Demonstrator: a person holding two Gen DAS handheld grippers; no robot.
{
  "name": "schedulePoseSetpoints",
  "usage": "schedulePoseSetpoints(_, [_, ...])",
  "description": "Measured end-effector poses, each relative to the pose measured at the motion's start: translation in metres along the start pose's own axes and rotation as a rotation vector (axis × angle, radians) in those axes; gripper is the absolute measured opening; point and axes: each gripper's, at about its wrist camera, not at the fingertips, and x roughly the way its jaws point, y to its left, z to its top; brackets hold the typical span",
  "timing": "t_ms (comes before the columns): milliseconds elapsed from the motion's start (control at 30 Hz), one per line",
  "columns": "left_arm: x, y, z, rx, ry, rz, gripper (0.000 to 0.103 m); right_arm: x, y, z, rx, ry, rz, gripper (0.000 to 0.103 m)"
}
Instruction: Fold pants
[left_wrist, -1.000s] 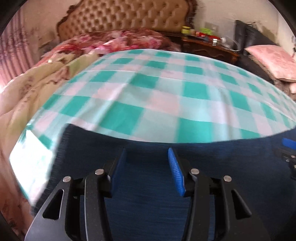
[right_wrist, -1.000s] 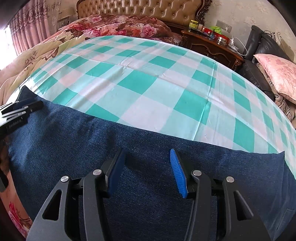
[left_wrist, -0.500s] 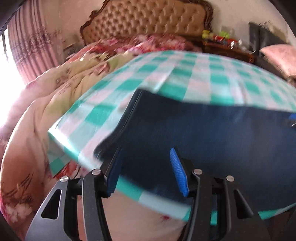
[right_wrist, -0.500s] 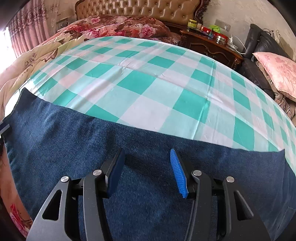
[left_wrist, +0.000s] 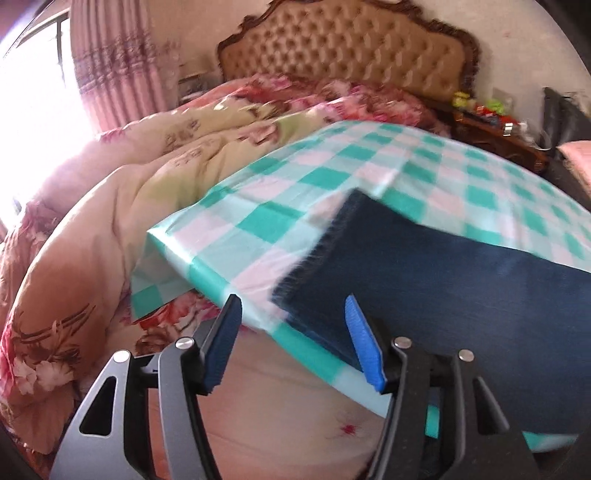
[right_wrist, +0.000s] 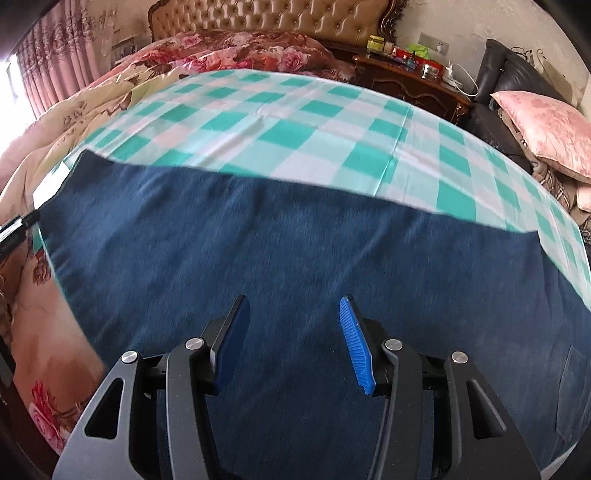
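Since a second earlier the left hand-held gripper (left_wrist: 293, 334) had swung away from above the middle of the pants (right_wrist: 295, 258) out to their frayed hem end, so its view now took in the corner of the checked cloth (left_wrist: 236, 236) and the floral quilt (left_wrist: 92, 229) beyond it; the right hand-held gripper (right_wrist: 291, 332) had shifted only slightly over the cloth. The pants lay flat and lengthwise along the near edge of the checked cloth on the bed, legs apparently stacked into one long dark-blue band, the hem at the left and what looked like a pocket seam at the far right. Both grippers stood with their jaws spread and nothing between them; the left hovered just off the hem corner, the right above the middle of the fabric. The step in hand seemed to be the approach for a fold along the length: the left likely needed to come down on the hem edge, pinch both layers together, and carry them toward the waist, while the right either steadied the middle or took the other corner. Blur in both views left fine detail of the hem uncertain.
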Motion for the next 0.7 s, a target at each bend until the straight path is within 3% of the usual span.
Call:
schedulePoseSetpoints(67, [-0.013, -0.011, -0.005, 0.009, -0.018, -0.063, 0.060, 0.000, 0.003, -0.007, -0.003, 0.009, 0.003, 0.048])
schedulePoseSetpoints(267, [-0.054, -0.094, -0.037, 0.100, -0.012, -0.406, 0.061, 0.007, 0.013, -0.023, -0.014, 0.036, 0.008, 0.049])
schedulePoseSetpoints(367, [-0.060, -0.127, -0.051, 0.139, 0.005, -0.480, 0.061, 0.007, 0.016, -0.025, -0.013, 0.029, 0.006, 0.051])
schedulePoseSetpoints(467, [-0.055, -0.148, -0.062, 0.160, 0.046, -0.510, 0.061, 0.006, 0.017, -0.026, -0.023, 0.025, -0.003, 0.051])
schedulePoseSetpoints(600, [-0.040, -0.164, -0.070, 0.225, 0.084, -0.436, 0.061, 0.005, 0.019, -0.028, -0.027, 0.028, -0.006, 0.051])
schedulePoseSetpoints(700, [-0.035, -0.159, -0.072, 0.227, 0.083, -0.444, 0.061, 0.004, 0.018, -0.028, -0.024, 0.032, 0.002, 0.051])
